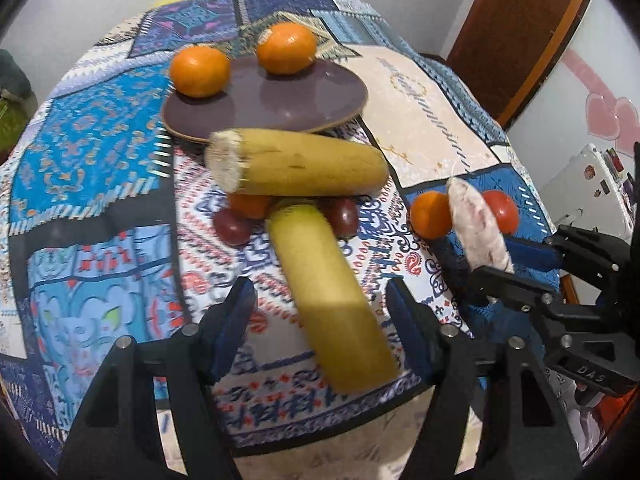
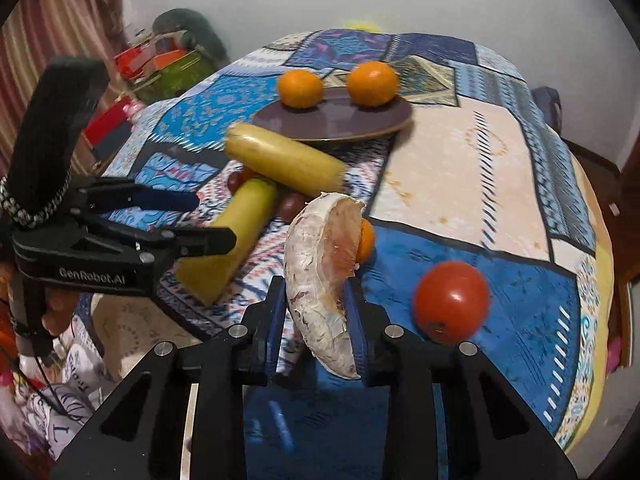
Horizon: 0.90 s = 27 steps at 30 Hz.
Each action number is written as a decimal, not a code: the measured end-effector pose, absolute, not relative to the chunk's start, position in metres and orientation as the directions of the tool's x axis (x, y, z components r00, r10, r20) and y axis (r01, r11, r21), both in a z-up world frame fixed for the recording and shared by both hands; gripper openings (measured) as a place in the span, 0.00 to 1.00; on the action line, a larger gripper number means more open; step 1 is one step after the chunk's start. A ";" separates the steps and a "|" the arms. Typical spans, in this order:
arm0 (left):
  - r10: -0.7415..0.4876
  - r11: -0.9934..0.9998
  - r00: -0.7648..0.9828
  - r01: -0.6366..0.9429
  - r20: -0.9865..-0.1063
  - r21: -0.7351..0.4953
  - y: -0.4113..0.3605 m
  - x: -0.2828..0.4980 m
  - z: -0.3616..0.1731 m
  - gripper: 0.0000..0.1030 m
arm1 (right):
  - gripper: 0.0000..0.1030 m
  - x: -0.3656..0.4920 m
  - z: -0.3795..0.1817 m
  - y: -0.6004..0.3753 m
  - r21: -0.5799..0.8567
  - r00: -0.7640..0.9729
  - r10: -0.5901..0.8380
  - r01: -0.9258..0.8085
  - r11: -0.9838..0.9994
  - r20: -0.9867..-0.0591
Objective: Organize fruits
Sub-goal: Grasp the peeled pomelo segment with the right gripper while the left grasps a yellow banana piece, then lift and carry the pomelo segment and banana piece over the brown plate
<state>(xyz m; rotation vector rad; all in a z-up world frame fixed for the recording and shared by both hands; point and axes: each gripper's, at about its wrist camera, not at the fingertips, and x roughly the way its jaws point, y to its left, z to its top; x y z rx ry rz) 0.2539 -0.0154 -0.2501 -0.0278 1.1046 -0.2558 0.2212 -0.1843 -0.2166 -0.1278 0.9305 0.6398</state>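
My right gripper [image 2: 316, 292] is shut on a pale peeled fruit segment [image 2: 320, 280] held above the table; the segment also shows in the left wrist view [image 1: 478, 224]. My left gripper [image 1: 320, 300] is open, its fingers on either side of the near banana [image 1: 328, 292]. A second banana [image 1: 296, 162] lies across the first. Two oranges [image 1: 199, 71] [image 1: 286, 47] sit on a dark purple plate [image 1: 280, 104]. A small orange [image 1: 430, 215] and a tomato [image 2: 451, 301] lie on the cloth at right. Dark red grapes [image 1: 232, 226] lie under the bananas.
A patchwork cloth [image 1: 100, 152] covers the table, whose near edge [image 1: 320, 412] lies just ahead of my left gripper. A wooden door [image 1: 520, 32] stands at back right. Clutter of boxes [image 2: 160, 64] sits beyond the table's left side.
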 end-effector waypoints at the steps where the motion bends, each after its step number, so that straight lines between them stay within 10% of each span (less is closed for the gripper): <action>1: -0.212 0.971 0.415 0.193 -0.885 -0.143 -0.019 0.257 -0.254 0.59 | 0.26 0.222 -0.217 -0.186 0.168 0.431 0.456 -0.558 0.813 -0.778; 12: -0.232 0.966 0.422 0.208 -0.876 -0.156 -0.005 0.251 -0.260 0.38 | 0.29 0.234 -0.225 -0.195 0.210 0.423 0.458 -0.513 0.833 -0.782; 27: -0.226 0.965 0.412 0.219 -0.883 -0.145 0.007 0.247 -0.263 0.38 | 0.50 0.238 -0.231 -0.196 0.220 0.410 0.435 -0.474 0.852 -0.801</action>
